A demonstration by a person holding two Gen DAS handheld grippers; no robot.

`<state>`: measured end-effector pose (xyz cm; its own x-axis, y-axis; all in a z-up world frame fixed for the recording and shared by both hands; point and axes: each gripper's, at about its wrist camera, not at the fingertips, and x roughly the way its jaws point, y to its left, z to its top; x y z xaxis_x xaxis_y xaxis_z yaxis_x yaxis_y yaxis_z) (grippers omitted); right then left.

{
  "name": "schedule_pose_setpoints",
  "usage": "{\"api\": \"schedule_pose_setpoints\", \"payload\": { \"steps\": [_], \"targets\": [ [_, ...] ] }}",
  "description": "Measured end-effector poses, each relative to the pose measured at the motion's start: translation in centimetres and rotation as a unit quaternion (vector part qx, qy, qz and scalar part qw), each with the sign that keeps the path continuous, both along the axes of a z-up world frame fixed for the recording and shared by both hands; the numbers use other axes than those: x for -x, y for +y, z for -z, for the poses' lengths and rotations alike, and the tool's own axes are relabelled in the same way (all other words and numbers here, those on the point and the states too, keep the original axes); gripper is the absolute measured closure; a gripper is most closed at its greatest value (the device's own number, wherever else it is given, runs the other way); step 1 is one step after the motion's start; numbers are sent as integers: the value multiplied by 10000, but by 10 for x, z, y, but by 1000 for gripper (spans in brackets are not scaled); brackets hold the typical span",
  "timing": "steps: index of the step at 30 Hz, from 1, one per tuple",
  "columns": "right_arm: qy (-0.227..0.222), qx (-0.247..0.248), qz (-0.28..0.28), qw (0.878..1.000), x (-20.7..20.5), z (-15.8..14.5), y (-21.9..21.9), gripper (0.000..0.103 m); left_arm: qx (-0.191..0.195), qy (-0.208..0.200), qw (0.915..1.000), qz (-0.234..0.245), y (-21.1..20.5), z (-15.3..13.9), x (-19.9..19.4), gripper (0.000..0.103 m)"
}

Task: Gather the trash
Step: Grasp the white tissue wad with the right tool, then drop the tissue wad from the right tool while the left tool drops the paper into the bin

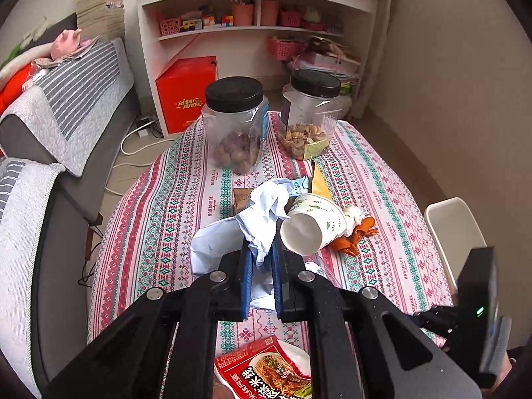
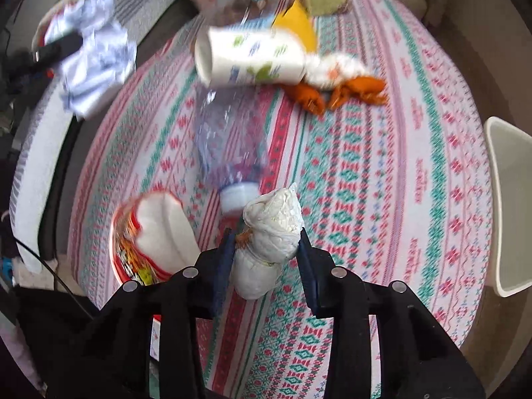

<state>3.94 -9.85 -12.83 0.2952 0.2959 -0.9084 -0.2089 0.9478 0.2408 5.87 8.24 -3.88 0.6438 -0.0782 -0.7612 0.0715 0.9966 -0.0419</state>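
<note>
My left gripper [image 1: 262, 249] is shut on a crumpled pale blue paper [image 1: 262, 212] and holds it above the patterned tablecloth [image 1: 382, 179]. The same paper shows in the right wrist view [image 2: 96, 63], at the upper left with the left gripper on it. My right gripper [image 2: 266, 236] is shut on a white tissue wad [image 2: 272, 229]. A paper cup [image 2: 252, 56] lies on its side, with orange peel [image 2: 342, 93], a tissue [image 2: 335, 66] and a yellow wrapper [image 2: 299, 23] by it. A clear plastic bottle [image 2: 229, 143] lies ahead of the right gripper.
Two black-lidded jars [image 1: 236, 123] [image 1: 309, 113] stand at the far end of the table. A red noodle packet [image 1: 266, 369] lies near the front edge. A white bin [image 2: 512, 206] stands at the table's right. A sofa [image 1: 50, 153] runs along the left.
</note>
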Motion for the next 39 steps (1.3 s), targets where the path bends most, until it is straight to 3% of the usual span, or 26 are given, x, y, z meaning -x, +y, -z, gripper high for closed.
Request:
{"api": "schedule_pose_setpoints", "payload": {
  "steps": [4,9,20,30,36,39],
  "targets": [
    [-642,-94,409,9971,-8,-29,-23,68,80,-84,9999,-15,-2,-2,0,93],
    [-1475,-45,911,9849,-12,-58,-48,68,220,-217,9995,-40,-7,-4,-1,92],
    [-2370,386,1738,9551,-12,-93,-99,67,270,-533,9980,182,-42,-8,7,92],
    [-2637,1088,2284,9308,0,-106,-165,67,309,-533,9962,609,-106,-14,10,92],
    [-2357,1056,2876,9223,9,-112,-233,65,308,-499,9929,1030,-166,-17,11,92],
    [-2256,1060,3217,9134,18,-114,-267,53,372,-439,9907,1234,-198,-17,10,92]
  ]
}}
